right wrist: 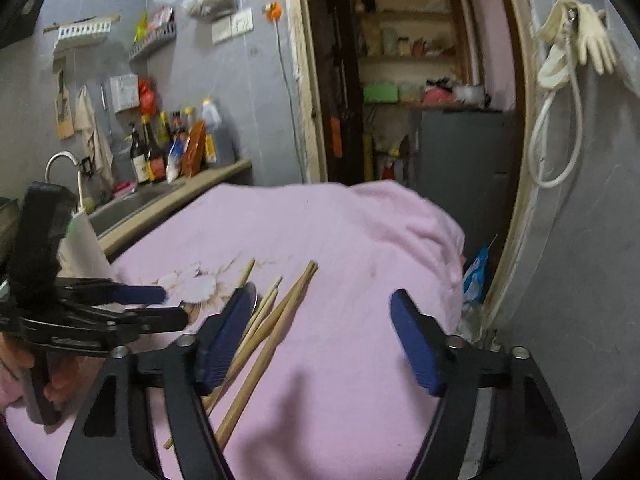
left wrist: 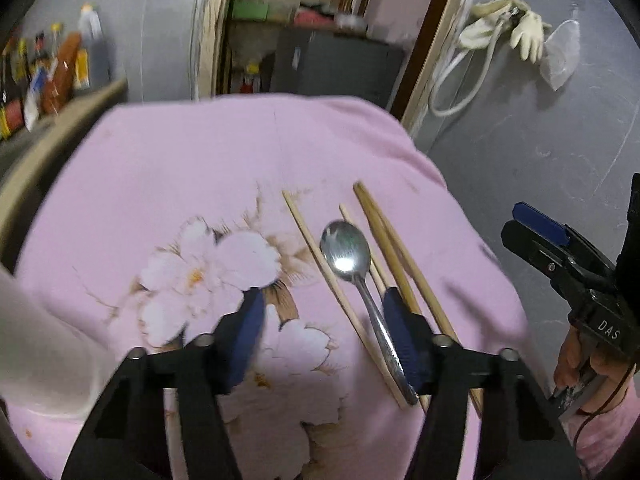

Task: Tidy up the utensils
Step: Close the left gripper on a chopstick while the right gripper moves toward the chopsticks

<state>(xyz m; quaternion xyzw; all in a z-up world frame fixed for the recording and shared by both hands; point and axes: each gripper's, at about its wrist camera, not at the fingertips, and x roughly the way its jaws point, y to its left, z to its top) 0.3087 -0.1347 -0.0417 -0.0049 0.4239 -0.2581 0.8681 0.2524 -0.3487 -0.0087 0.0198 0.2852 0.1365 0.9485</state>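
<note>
I count four wooden chopsticks (left wrist: 400,264) lying on the pink cloth (left wrist: 160,168), and one metal spoon (left wrist: 348,256) among them. I see two tongs, the left tongs (left wrist: 324,332) and the right tongs (right wrist: 316,340).

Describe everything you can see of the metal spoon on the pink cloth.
The spoon looks like shiny, reflective steel, with an oval bowl facing up and a slim handle. It lies flat on the pink flowered cloth, bowl away from the camera, among pale wooden chopsticks, its handle lying against them. No gripper holds it.
</note>
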